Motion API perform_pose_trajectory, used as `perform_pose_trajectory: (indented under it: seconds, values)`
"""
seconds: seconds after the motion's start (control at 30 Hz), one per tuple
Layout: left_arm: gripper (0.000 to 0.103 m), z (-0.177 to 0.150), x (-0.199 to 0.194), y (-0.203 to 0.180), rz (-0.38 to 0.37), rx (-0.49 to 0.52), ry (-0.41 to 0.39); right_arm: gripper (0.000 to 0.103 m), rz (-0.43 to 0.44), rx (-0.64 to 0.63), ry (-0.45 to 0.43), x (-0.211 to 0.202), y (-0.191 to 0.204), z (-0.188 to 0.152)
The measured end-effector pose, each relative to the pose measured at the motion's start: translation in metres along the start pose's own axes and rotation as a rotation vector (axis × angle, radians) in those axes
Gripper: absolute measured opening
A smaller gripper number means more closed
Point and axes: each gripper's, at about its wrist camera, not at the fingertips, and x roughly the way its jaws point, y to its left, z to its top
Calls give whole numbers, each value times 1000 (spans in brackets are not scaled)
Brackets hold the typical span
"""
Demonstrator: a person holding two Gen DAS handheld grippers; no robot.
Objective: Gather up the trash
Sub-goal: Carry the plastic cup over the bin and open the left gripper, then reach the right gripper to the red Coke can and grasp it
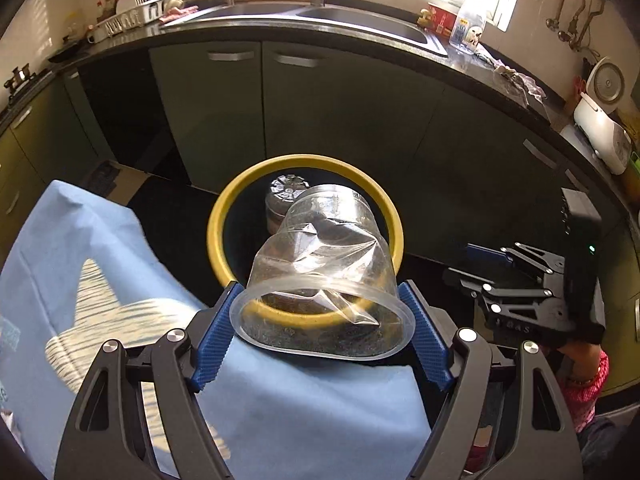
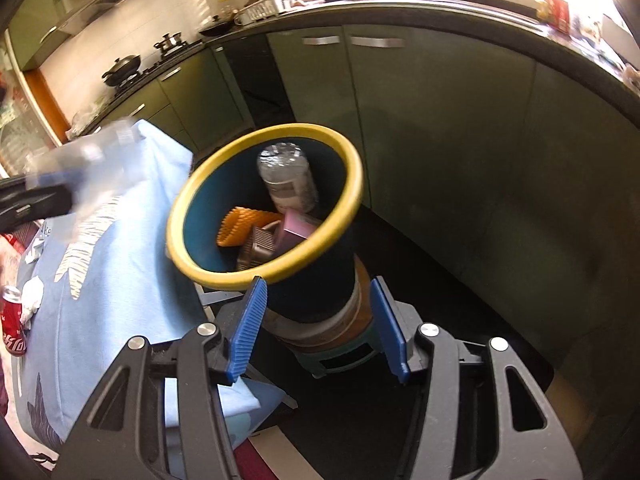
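Right over the yellow-rimmed bin [image 1: 224, 216], the left gripper [image 1: 322, 322] is pinching a clear plastic cup [image 1: 320, 280] by its rim, with both blue fingers [image 1: 216, 332] pressed on either side of it so the opening is squashed into an oval. Some crinkly film is stuck inside the cup and it looks kinda dusty. From the left wrist view the cup sits just above the near edge of the bin, mouth facing the camera. Down inside the bin I can make out a plastic bottle [image 1: 286, 192] lying against the wall. The right wrist view gives a better look in there: same bottle [image 2: 286, 178], an orange ridged thing [image 2: 236, 226], a pink box [image 2: 298, 230] and a brownish gridded piece [image 2: 260, 244], all piled at the bottom. The right gripper [image 2: 320, 328] is just this side of the bin, fingers [image 2: 246, 330] spread with nothing between them, framing the dark lower body of the bin and the stool-ish base [image 2: 340, 344] it stands on. Left of the bin there's a desk covered in a light blue cloth [image 2: 120, 280], and at its far left edge a red soda can [image 2: 14, 324] next to some crumpled white tissue [image 2: 32, 296]. Behind the bin are dark green cabinets [image 1: 340, 112] under a sink [image 1: 320, 20].
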Motion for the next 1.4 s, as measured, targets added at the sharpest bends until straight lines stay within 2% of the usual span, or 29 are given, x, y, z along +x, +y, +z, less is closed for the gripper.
perform_pose_trajectory:
  seconds: [0.17, 0.27, 0.3, 0.4, 0.47, 0.6, 0.8, 1.07, 1.2, 1.4]
  values:
    - [78, 32, 68, 1, 55, -13, 59, 53, -10, 32, 4, 0, -18, -5]
    - [80, 40, 86, 4, 90, -27, 62, 55, -13, 45, 4, -1, -21, -6]
    - [81, 40, 85, 7, 104, -38, 57, 55, -13, 46, 3, -1, -22, -6]
    - [83, 31, 66, 8, 84, -53, 22, 55, -8, 43, 3, -1, -21, -7]
    - [84, 24, 48, 10, 106, -48, -1, 55, -5, 40, 4, 1, -20, -7]
    - [87, 0, -3, 9, 127, -57, -75, 55, 7, 25, 13, 5, -13, -6]
    - [90, -52, -81, 11, 131, -99, -171, 56, 15, -11, 21, 6, 2, -2]
    - [95, -161, -179, 33, 298, -208, -292, 56, 31, -96, 28, 3, 43, 1]
    - [96, -217, -215, 53, 347, -294, -311, 56, 74, -184, 39, 6, 85, 1]
    - [98, -298, -259, 80, 483, -377, -309, 56, 187, -361, 55, 7, 173, -3]
